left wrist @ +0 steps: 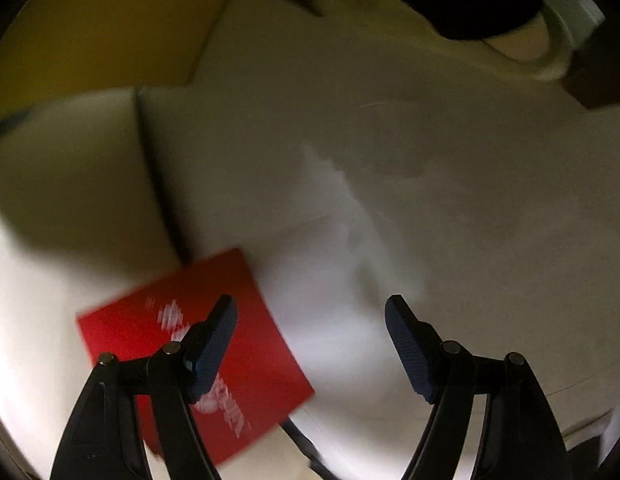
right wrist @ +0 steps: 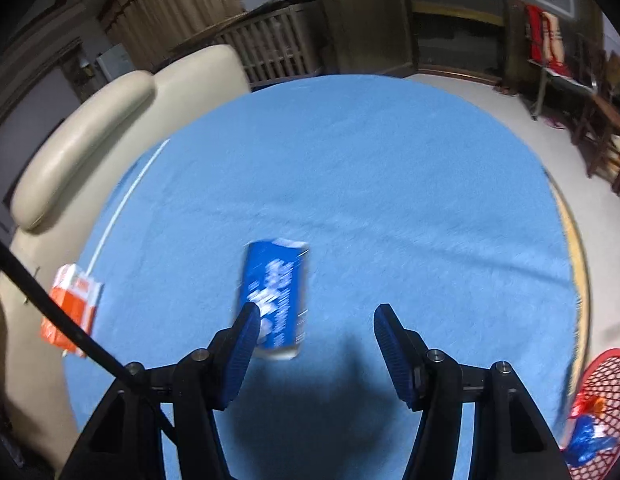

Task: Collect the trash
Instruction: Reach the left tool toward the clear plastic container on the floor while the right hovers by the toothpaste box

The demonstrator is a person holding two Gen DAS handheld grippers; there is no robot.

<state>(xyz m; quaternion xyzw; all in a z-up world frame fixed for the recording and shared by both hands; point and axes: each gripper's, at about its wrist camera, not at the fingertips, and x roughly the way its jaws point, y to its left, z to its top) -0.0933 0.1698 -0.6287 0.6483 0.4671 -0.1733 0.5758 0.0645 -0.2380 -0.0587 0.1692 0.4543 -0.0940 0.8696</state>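
In the left wrist view, the left gripper [left wrist: 312,316] was seen with its jaws spread wide and nothing between them, held above a pale cream cushioned surface [left wrist: 430,208]. A flat red packet [left wrist: 150,332] with white print was found at the lower left of the frame, lying on that surface and partly covered by the gripper's left finger; whether the finger touched it could not be told, since the view was blurred. A dark seam [left wrist: 158,184] between two cushions ran from the upper left down toward the packet's top corner.

In the right wrist view, the right gripper [right wrist: 314,320] was likewise seen spread, with nothing pinched. A blue carton [right wrist: 276,292] with white print lay on a blue cloth [right wrist: 390,168] at the centre of the frame, just ahead of the left fingertip and overlapped by it, not between the pads. An orange and white carton [right wrist: 72,308] was seen at the left edge of the cloth, beside a cream sofa [right wrist: 82,140]. A red mesh basket [right wrist: 606,400] was seen at the lower right corner, off the cloth, with blue and red scraps [right wrist: 590,436] inside it.
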